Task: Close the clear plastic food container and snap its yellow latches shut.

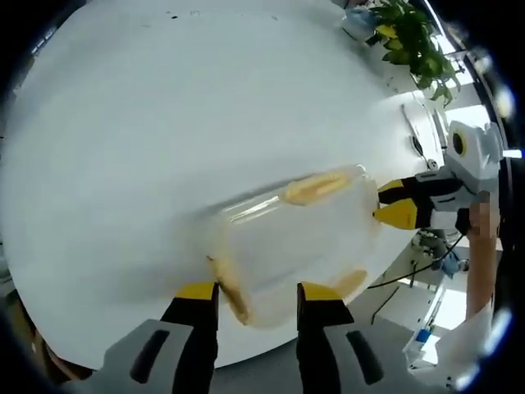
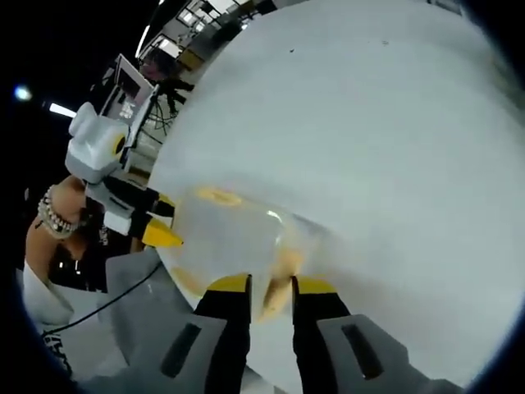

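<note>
Left tongs (image 1: 257, 292) wide astride clear container (image 1: 299, 242), right tongs (image 2: 271, 285) narrow at yellow latch (image 2: 279, 297), white table (image 1: 164, 123)

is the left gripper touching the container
Cannot tell. In the left gripper view, the left gripper brackets the blurred container edge, without a plain contact or gap.

My left camera looked along my left gripper (image 1: 258, 300) from the table's (image 1: 164, 123) near edge, close on the container (image 1: 299, 246), facing across the white top toward a far plant (image 1: 410, 37). My right camera rode my right gripper (image 2: 271, 297), just as close, facing the container (image 2: 234, 246) from the opposite end. The 2 views shared the container, the tabletop and each other's gripper.
</note>
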Motion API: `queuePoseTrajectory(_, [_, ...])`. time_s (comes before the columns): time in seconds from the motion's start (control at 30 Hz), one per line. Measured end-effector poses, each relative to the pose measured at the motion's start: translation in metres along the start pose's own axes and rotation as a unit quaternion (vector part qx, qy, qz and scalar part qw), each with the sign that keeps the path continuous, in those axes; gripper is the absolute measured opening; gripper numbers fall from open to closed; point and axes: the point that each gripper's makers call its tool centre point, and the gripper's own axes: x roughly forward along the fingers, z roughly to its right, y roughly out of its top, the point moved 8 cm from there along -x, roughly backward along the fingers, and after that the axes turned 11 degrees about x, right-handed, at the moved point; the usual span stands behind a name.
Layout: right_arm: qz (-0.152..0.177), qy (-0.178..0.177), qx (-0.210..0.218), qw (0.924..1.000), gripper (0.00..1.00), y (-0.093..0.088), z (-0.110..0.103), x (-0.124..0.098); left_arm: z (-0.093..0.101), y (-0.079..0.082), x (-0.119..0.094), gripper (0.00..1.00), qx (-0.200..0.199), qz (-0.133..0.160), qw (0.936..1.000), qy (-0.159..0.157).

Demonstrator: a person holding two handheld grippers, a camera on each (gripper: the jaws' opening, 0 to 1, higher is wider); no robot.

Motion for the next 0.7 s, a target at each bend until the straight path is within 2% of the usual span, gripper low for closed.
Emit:
queuePoseTrajectory(0.2, [0.0, 0.016, 0.029, 0.9994, 0.14, -0.001, 0.005, 0.001, -0.001, 0.0, 0.001, 0.31, 0.004, 0.001, 1.0, -0.006])
queuePoseTrajectory(0.4, [0.005, 0.02, 0.028, 0.9994, 0.14, -0.002, 0.003, 0.001, -0.004, -0.002, 0.003, 0.28, -0.005, 0.009, 0.9997, -0.023])
queuePoseTrajectory(0.43, [0.007, 0.02, 0.023, 0.9995, 0.14, -0.001, 0.003, 0.001, -0.004, -0.005, 0.001, 0.28, -0.016, 0.01, 0.9993, -0.033])
queuePoseTrajectory(0.7, [0.001, 0.026, 0.045, 0.9987, 0.14, -0.001, 0.004, 0.003, -0.011, -0.005, -0.001, 0.28, -0.01, 0.009, 0.9994, -0.031])
